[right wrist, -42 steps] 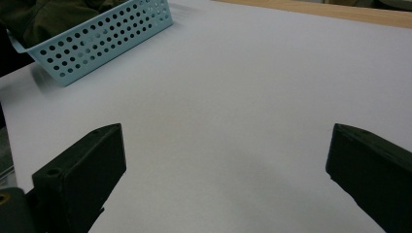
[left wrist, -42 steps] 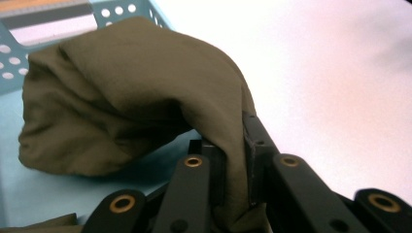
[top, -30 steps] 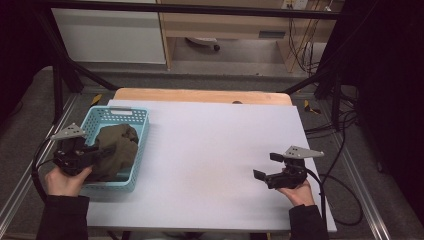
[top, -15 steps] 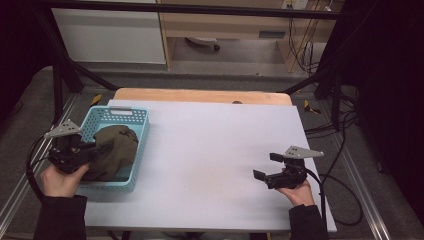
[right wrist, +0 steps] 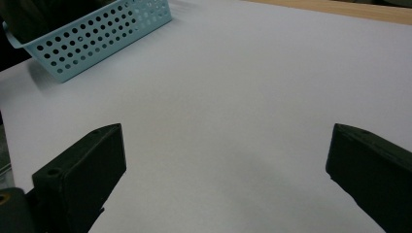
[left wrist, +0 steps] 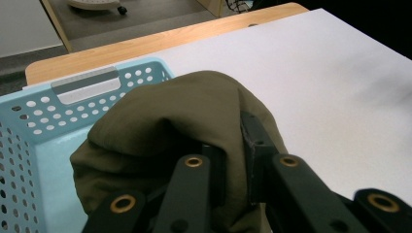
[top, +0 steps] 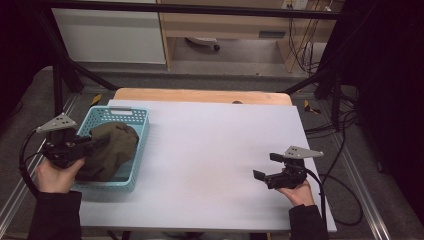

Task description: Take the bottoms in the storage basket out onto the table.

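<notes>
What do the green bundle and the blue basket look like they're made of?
The green bundle looks like soft woven cloth, matte olive: it folds and creases where the left gripper pinches it. The blue basket looks like moulded plastic, slightly glossy, with neat rows of punched holes and a stiff rim.

Open white surface [top: 210, 150] from centre to right edge, free for passing. Blocked at left edge by blue basket [top: 142, 135], heaped with olive cloth [top: 107, 150].
</notes>
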`<move>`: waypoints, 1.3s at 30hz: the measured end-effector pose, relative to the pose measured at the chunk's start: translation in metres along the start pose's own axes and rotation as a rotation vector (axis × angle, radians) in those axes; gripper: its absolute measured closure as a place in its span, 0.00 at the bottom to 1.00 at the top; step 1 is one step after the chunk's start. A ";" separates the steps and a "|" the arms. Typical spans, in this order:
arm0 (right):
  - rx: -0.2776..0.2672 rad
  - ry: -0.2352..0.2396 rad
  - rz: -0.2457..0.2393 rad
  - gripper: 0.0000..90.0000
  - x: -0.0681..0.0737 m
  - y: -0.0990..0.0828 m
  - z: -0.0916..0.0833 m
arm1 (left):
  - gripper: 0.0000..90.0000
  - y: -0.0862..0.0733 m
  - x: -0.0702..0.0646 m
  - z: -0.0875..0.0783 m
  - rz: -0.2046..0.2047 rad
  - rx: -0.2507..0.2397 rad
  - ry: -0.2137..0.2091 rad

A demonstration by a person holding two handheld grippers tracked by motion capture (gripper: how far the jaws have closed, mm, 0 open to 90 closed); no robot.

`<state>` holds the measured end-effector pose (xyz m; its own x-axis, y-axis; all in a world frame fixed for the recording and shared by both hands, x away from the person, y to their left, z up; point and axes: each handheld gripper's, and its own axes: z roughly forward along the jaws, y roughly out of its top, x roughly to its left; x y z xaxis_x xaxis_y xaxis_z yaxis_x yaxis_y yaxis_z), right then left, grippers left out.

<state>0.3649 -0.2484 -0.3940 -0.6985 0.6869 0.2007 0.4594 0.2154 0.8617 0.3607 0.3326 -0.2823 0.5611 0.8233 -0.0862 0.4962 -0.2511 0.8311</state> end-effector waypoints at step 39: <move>0.000 0.001 0.001 0.02 0.000 0.000 -0.001 | 0.91 0.043 -0.008 -0.018 0.078 -0.039 0.020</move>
<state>0.3645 -0.2490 -0.3934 -0.6986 0.6865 0.2017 0.4600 0.2151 0.8615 0.3662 0.3241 -0.2358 0.5835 0.8121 -0.0093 0.4248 -0.2954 0.8557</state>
